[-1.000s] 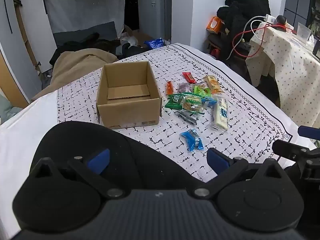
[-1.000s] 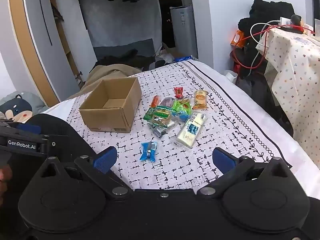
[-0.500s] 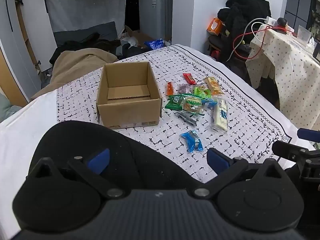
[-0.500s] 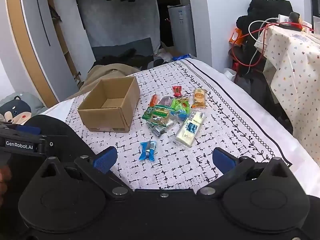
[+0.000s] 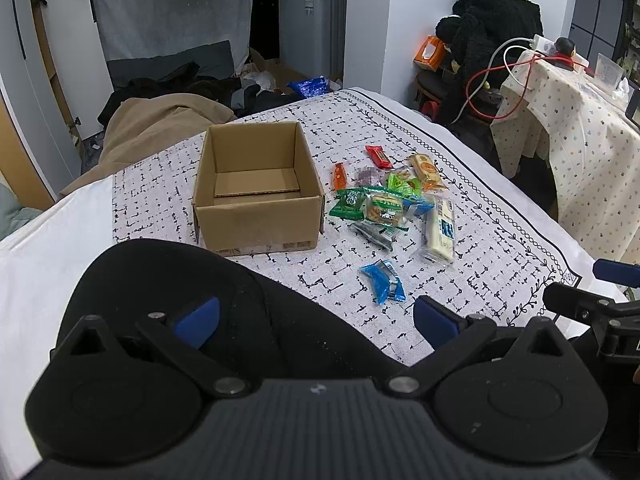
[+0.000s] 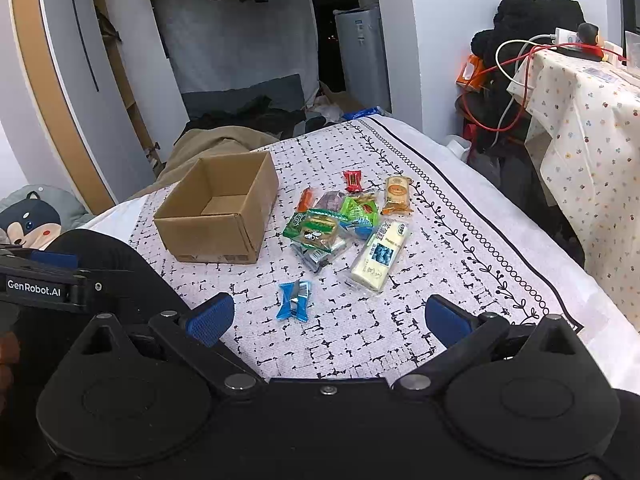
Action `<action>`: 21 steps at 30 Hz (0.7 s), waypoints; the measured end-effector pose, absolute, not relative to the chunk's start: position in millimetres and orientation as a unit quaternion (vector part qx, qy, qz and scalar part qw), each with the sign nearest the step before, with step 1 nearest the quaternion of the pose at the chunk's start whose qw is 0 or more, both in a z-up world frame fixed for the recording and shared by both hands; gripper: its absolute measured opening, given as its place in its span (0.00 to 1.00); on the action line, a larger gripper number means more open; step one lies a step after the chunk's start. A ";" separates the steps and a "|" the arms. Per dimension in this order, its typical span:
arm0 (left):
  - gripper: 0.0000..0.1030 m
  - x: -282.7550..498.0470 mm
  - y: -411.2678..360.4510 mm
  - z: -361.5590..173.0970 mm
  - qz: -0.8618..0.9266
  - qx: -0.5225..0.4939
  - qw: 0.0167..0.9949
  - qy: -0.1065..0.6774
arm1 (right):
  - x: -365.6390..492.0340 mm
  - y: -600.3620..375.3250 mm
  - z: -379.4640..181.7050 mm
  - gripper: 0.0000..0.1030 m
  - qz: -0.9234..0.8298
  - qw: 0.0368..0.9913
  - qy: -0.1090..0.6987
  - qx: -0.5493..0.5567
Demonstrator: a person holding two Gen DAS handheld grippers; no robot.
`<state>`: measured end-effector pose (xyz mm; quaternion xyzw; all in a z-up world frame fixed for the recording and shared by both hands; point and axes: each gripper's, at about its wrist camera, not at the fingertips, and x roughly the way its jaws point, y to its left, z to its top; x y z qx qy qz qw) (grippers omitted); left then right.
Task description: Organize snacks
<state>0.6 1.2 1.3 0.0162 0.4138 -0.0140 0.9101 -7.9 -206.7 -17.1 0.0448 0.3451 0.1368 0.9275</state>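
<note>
An empty open cardboard box (image 5: 256, 192) (image 6: 218, 216) sits on a patterned cloth. To its right lies a heap of wrapped snacks (image 5: 380, 204) (image 6: 340, 220): green packs, a red bar, an orange one, a long pale pack (image 5: 440, 232) (image 6: 380, 256). A blue-wrapped snack (image 5: 383, 282) (image 6: 295, 300) lies alone, nearest to me. My left gripper (image 5: 316, 320) is open and holds nothing, well short of the box. My right gripper (image 6: 326, 318) is open too, just short of the blue snack.
The cloth (image 5: 500, 240) covers a bed or table with a white sheet (image 5: 48, 248) at left. A floral-draped table (image 5: 580, 128) with cables stands right. Clothes (image 5: 168, 108) and an appliance (image 5: 312, 20) lie beyond the far edge. A black garment (image 5: 180, 280) lies under my left gripper.
Both grippers have edged slightly forward toward the cloth, so box and snacks sit a little nearer in view. Both stay open; nothing was picked up.
</note>
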 end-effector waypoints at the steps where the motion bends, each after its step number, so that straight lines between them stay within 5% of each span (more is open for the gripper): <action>1: 1.00 0.5 1.0 1.3 -0.014 0.016 0.910 0.414 | -7.8 -206.7 -17.1 1.00 0.137 0.927 0.345 0.045; 21: 1.00 0.1 2.3 2.4 -0.013 0.012 0.910 0.413 | -7.3 -206.4 -17.4 1.00 0.135 0.927 0.346 0.046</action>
